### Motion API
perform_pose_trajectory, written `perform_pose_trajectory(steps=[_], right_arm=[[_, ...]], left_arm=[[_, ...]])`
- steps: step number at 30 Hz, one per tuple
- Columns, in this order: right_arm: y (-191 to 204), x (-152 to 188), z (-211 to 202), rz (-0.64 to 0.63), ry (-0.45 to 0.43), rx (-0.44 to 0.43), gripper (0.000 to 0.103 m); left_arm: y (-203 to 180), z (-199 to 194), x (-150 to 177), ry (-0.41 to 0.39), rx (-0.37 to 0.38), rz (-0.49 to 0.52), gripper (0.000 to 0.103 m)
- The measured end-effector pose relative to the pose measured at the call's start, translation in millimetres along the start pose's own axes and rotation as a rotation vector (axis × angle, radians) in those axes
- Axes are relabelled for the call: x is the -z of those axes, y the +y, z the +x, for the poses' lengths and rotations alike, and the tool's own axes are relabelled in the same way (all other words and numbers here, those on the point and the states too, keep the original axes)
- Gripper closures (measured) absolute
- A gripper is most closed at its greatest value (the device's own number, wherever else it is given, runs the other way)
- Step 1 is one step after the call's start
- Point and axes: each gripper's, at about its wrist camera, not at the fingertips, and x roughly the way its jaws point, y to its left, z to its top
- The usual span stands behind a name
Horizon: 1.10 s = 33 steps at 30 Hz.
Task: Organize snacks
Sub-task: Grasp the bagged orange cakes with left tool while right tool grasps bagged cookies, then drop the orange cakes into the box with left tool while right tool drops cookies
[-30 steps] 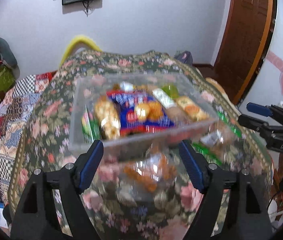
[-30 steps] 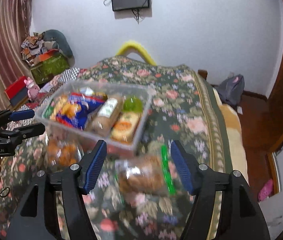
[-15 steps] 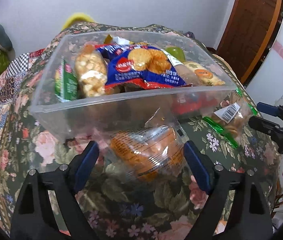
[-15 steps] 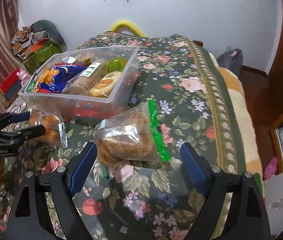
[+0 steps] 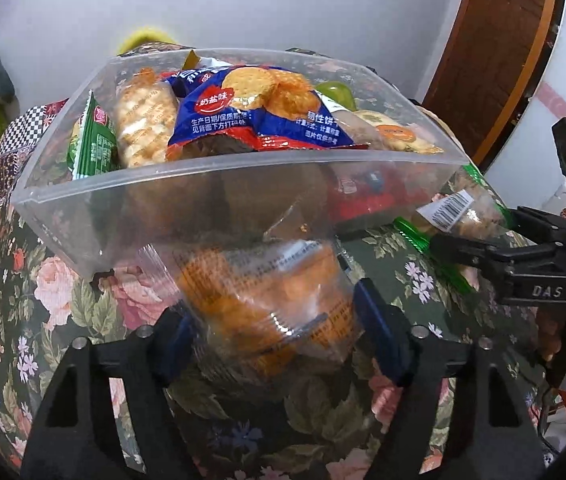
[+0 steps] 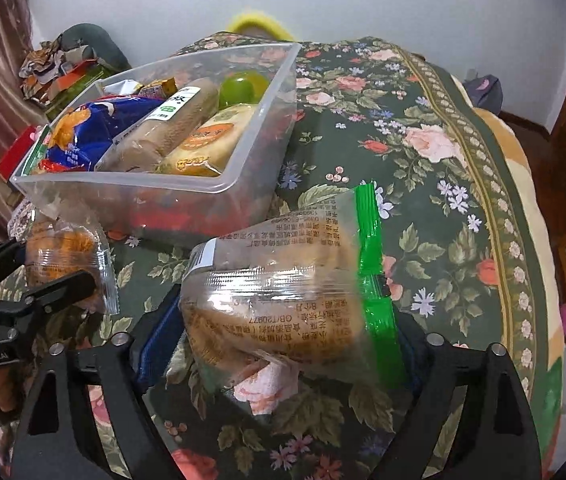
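Observation:
A clear plastic box (image 5: 187, 204) (image 6: 243, 184) full of snack packets stands on the floral cloth. My left gripper (image 5: 279, 328) is shut on a clear packet of orange cake (image 5: 259, 304), right in front of the box's near wall; the packet also shows in the right wrist view (image 6: 63, 256). My right gripper (image 6: 279, 340) is shut on a clear bread packet with a green strip (image 6: 283, 288), beside the box's right corner. The bread packet shows in the left wrist view (image 5: 459, 212) too.
The floral cloth (image 6: 423, 152) covers the surface and drops off at the right edge. In the box lie a blue cracker bag (image 5: 251, 116), a green packet (image 5: 93, 140) and a green fruit (image 6: 243, 86). A brown door (image 5: 495, 52) is at the far right.
Both grippers moved forward and down over the two loose packets, and their fingers closed in on them. The box now looms closer in both views.

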Motion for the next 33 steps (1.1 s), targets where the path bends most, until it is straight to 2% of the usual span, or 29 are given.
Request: perform_pose_trajectory(steps=[5, 8, 12, 18, 24, 33], right_arm=[[3, 5, -17, -0.011, -0.038, -0.034, 0.039], [7, 9, -24, -0.017, -0.052, -0.019, 0.041], [11, 16, -35, -0.012, -0.063, -0.042, 0.042], [22, 18, -57, -0.051, -0.101, -0.025, 0.042], [31, 0, -78, -0.065, -0.168, -0.046, 0.042], [46, -34, -90, -0.095, -0.262, -0.052, 0.041]], left_arm=[[3, -13, 4, -0.028, 0.022, -0.011, 0.042], [3, -24, 6, -0.037, 0.028, -0.011, 0.044], [-4, -42, 12, -0.058, 0.015, 0.022, 0.044], [-7, -66, 6, -0.101, 0.01, 0.049, 0.044], [4, -91, -4, -0.154, 0.011, 0.019, 0.044], [16, -122, -43, -0.261, -0.041, 0.006, 0.044]])
